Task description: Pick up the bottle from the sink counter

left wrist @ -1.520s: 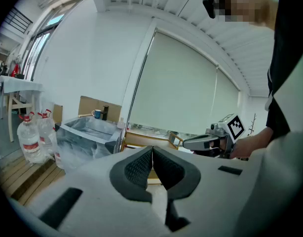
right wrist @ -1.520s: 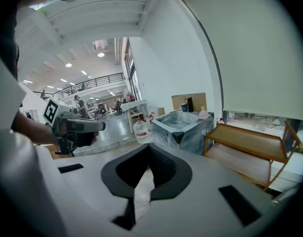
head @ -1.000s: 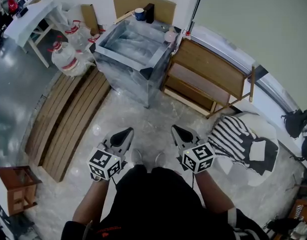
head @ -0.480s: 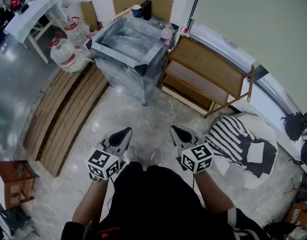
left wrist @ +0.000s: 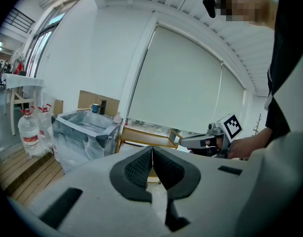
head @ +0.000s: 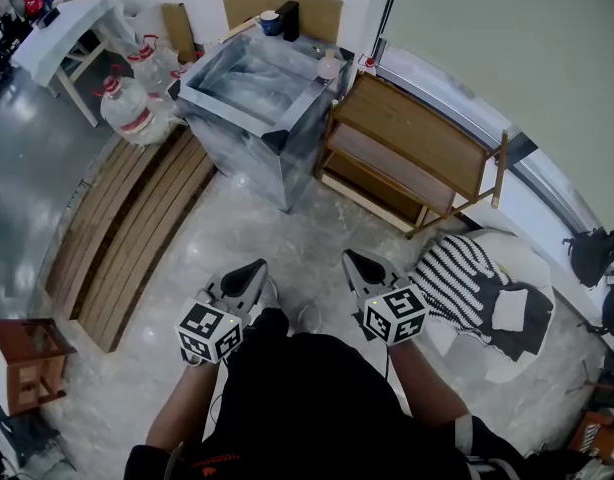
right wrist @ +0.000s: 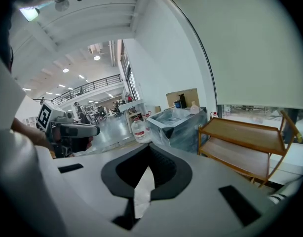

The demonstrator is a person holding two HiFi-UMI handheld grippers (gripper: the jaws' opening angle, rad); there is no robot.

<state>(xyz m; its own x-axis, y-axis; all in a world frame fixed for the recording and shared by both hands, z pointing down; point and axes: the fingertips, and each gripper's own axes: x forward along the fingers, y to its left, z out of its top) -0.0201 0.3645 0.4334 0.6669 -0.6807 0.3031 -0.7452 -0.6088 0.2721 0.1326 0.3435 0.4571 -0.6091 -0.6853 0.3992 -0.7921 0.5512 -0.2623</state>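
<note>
A small clear bottle (head: 331, 67) stands on the right rim of the steel sink unit (head: 287, 133), far ahead of me. It also shows as a pale bottle (left wrist: 117, 117) in the left gripper view and as a small bottle (right wrist: 194, 107) in the right gripper view. My left gripper (head: 255, 266) and right gripper (head: 352, 259) are held side by side low in the head view, well short of the sink. Both have their jaws together with nothing between them. The left gripper (left wrist: 152, 149) and the right gripper (right wrist: 149, 146) each point toward the sink.
A blue mug (head: 270, 20) and a dark container (head: 290, 16) sit at the sink's back. A wooden shelf rack (head: 417, 158) stands right of it, water jugs (head: 127, 108) and a slatted wooden platform (head: 127, 228) left. A striped cloth (head: 467, 273) lies at the right.
Both grippers have shifted slightly lower in the head view as the person steps forward. Their jaws stay together throughout.
</note>
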